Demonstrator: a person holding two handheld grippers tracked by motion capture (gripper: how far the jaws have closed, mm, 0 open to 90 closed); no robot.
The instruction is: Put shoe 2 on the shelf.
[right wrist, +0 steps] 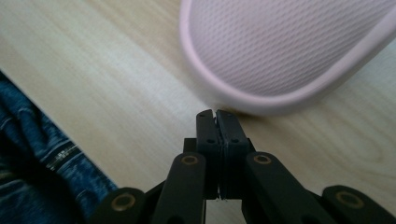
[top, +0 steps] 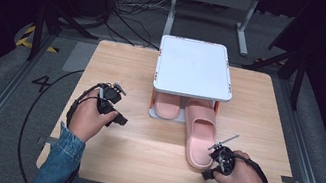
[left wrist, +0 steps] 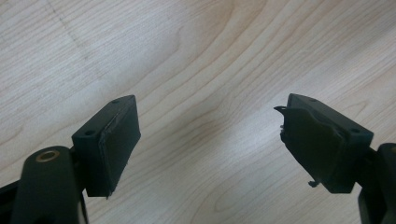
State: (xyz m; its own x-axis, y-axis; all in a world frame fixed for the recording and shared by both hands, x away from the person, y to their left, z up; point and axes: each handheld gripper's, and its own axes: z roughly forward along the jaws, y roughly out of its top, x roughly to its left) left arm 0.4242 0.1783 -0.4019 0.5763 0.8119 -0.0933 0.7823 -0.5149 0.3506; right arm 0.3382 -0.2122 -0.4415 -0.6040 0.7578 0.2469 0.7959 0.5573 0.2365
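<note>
Left gripper (top: 115, 105) at nine o'clock on the wooden table (top: 121, 59), jaws spread wide over bare wood, nothing between them. White two-tier rack (top: 195, 66) at twelve; one pink slipper (top: 167, 105) tucked under it. Second pink slipper (top: 199, 133) half out, heel toward five o'clock. Right gripper (right wrist: 216, 116) clenched empty, tips at that heel. Step, I judge: nudging it in. Next: steady push toward twelve.

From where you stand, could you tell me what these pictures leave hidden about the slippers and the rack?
- Left slipper, high view: its front lies under the rack's top, so its length is hidden.
- Right slipper, high view: the right tongs cover part of its heel; the right gripper view's edges cut off all but its heel.
- Rack's lower shelf, high view: shadowed beneath the top.
</note>
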